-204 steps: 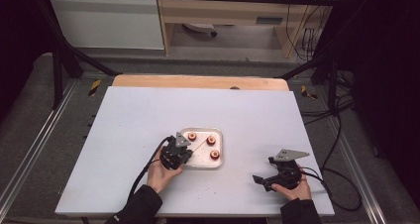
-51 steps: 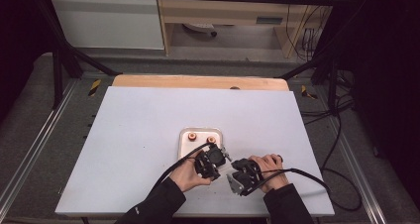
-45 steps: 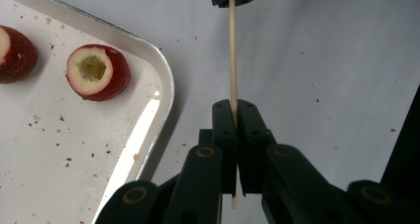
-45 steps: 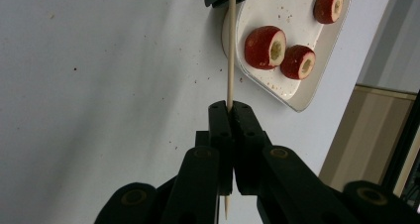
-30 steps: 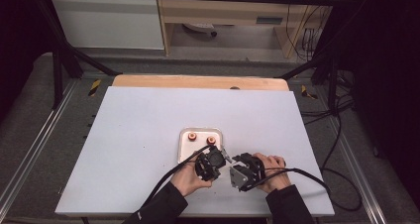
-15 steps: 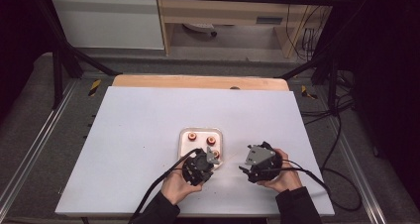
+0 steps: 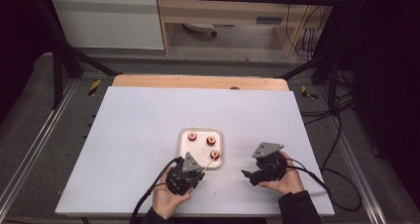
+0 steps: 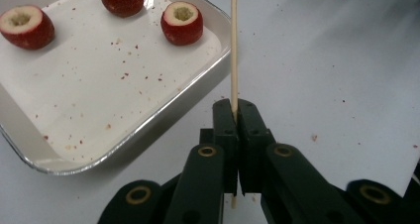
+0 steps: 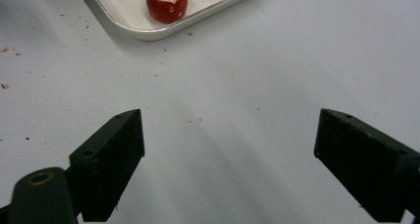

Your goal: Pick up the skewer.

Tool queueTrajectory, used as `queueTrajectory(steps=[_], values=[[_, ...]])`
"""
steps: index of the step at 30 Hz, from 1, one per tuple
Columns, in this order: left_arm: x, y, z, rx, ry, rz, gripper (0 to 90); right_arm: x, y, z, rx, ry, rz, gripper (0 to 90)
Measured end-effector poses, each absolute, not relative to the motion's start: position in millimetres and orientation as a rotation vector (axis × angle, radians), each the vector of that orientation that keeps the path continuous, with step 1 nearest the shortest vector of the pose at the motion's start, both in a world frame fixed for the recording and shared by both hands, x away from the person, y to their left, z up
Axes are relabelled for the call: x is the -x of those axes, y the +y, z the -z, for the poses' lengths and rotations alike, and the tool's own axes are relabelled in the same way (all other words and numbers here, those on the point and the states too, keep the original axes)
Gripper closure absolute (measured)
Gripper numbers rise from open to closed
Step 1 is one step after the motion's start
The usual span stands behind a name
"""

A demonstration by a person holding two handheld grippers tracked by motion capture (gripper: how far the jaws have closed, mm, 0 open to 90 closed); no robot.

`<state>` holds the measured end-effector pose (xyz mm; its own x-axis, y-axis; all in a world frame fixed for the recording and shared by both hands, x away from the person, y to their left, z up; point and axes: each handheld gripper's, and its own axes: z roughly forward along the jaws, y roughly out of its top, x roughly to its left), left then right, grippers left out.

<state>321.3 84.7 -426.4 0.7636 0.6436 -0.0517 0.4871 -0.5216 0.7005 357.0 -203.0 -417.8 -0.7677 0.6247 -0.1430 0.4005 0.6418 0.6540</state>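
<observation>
While the white table [image 7: 148,135] takes up the middle of the high view, the metal tray [image 7: 184,149] sits just below its centre, and the two grippers lie in the lower part of the frame on either side of the tray's near edge. In the left gripper view the tray reaches in from the upper left; three hollowed red fruits [image 8: 182,22] stand along its far part, and red crumbs speckle its pale floor. The left gripper [image 7: 186,173], lower centre of the high view, has its jaws pressed tight together on a thin wooden skewer [image 8: 234,45], which runs straight up from between the jaws to the top edge of that view, crossing the tray's right corner just beside the nearest fruit without piercing it. The skewer is pale, slim and straight, and a short stub shows below the clamped jaws. The right gripper [image 9: 228,169], lower right of the high view and well apart from the tray, has just been opening its jaws; they stand wide over bare table with nothing between them.
</observation>
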Motion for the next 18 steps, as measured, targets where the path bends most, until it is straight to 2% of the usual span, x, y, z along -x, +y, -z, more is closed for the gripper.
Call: queueTrajectory(steps=[6, 18], values=[[-311.5, 103.0, 435.6, -2.113, 0.884, -0.281, 88.4, -360.4, -202.2, 420.9, -0.895, 2.526, -0.89, 6.2], [-307.9, 118.4, 438.0, -2.039, 0.886, -0.287, 88.3, -369.1, -190.2, 409.2, -1.027, 2.52, -0.994, 2.8]])
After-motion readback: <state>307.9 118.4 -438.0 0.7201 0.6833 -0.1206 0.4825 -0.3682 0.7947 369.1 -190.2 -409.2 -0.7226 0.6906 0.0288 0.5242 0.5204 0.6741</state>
